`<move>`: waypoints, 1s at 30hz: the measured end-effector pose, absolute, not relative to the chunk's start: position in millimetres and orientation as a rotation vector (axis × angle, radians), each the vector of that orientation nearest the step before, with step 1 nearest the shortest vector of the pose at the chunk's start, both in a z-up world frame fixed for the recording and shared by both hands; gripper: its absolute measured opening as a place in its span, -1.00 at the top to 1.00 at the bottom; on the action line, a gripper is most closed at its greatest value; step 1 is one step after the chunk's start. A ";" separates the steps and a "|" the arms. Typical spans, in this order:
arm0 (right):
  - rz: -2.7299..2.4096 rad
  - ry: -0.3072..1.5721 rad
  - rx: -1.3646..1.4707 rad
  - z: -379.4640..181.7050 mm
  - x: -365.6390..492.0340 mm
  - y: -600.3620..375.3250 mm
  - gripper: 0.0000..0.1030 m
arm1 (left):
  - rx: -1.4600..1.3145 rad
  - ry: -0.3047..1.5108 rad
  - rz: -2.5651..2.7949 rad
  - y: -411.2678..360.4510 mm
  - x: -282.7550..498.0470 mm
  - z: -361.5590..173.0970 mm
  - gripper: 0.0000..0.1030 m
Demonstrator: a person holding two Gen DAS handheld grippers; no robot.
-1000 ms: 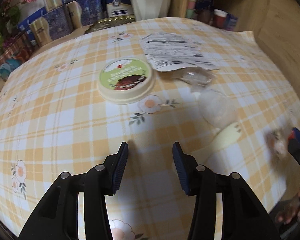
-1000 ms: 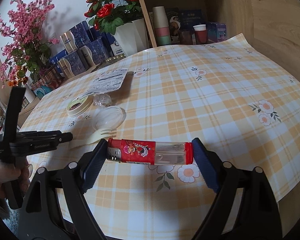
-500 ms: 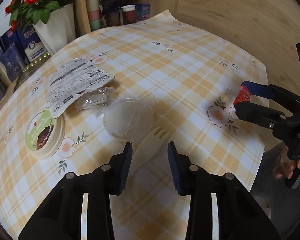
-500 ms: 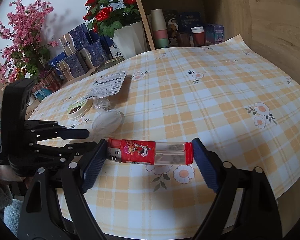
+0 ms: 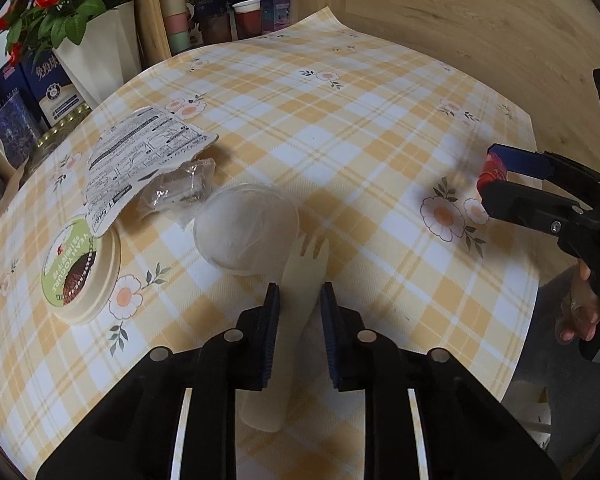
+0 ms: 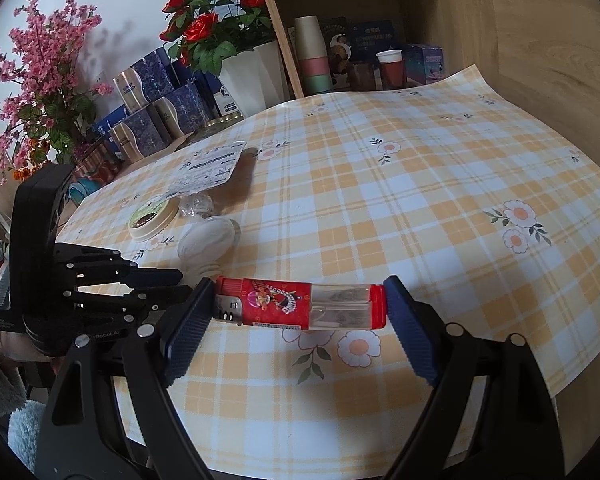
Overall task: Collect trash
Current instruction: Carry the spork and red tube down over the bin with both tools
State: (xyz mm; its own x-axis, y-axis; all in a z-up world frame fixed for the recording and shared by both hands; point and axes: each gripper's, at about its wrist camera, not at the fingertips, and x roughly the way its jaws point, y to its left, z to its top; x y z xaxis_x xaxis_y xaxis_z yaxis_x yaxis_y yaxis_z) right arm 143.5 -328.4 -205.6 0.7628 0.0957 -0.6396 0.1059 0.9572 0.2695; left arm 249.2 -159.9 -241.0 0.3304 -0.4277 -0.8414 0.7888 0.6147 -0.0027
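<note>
A cream plastic fork (image 5: pixel 312 250) lies on the checked tablecloth, tines against a clear round lid (image 5: pixel 248 228). My left gripper (image 5: pixel 300 288) straddles the fork's handle and its jaws are closing; the pads stand just beside the handle and I see no firm press. In the right wrist view the left gripper (image 6: pixel 182 283) points down at the same spot. My right gripper (image 6: pixel 300 300) is shut end to end on a red and clear lighter (image 6: pixel 300 302), held above the table's near edge. The right gripper (image 5: pixel 490 172) shows at the right of the left wrist view.
A crumpled clear wrapper (image 5: pixel 176 188), a printed paper packet (image 5: pixel 140 148) and a green-lidded yogurt tub (image 5: pixel 80 268) lie left of the lid. Blue boxes, a white pot of red roses (image 6: pixel 256 68) and stacked cups (image 6: pixel 312 56) line the back. A wooden wall bounds the right.
The left gripper swung from the yogurt tub over to the fork, rolled, and its jaws narrowed around the handle. The right gripper kept still with the lighter.
</note>
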 end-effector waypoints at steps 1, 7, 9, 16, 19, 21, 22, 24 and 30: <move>-0.005 0.705 0.301 -204.9 142.5 -328.4 -0.62 | 0.441 0.930 -0.828 -158.0 248.4 -240.9 0.61; -0.002 0.704 0.300 -201.5 137.8 -327.3 -0.62 | 0.324 0.938 -0.808 -137.8 239.7 -230.4 0.62; 0.001 0.701 0.300 -198.4 135.3 -325.7 -0.62 | 0.287 0.936 -0.801 -130.4 233.7 -223.7 0.62; 0.021 0.691 0.294 -185.5 117.1 -312.6 -0.62 | 0.192 0.925 -0.792 -102.7 189.0 -199.7 0.62; 0.036 0.690 0.284 -179.8 104.6 -303.4 -0.62 | 0.164 0.917 -0.801 -91.5 162.7 -191.8 0.62; 0.045 0.690 0.275 -177.2 96.6 -297.2 -0.62 | 0.153 0.912 -0.809 -85.2 145.4 -188.6 0.62; 0.052 0.690 0.270 -175.6 89.7 -292.7 -0.62 | 0.151 0.911 -0.815 -81.7 133.4 -187.9 0.63; 0.059 0.691 0.265 -174.4 81.5 -287.6 -0.62 | 0.150 0.915 -0.823 -77.8 117.4 -188.5 0.62; 0.068 0.701 0.266 -173.9 56.3 -276.3 -0.62 | 0.155 0.975 -0.833 -68.1 76.1 -209.0 0.62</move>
State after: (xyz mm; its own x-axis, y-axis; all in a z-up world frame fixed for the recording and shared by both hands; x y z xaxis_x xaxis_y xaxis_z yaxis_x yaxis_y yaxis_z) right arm 56.3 -276.3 -173.9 0.7635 0.1508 -0.6279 0.0270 0.9640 0.2643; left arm 76.1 -68.1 -209.0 0.2862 -0.5540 -0.7817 0.6856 0.6883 -0.2368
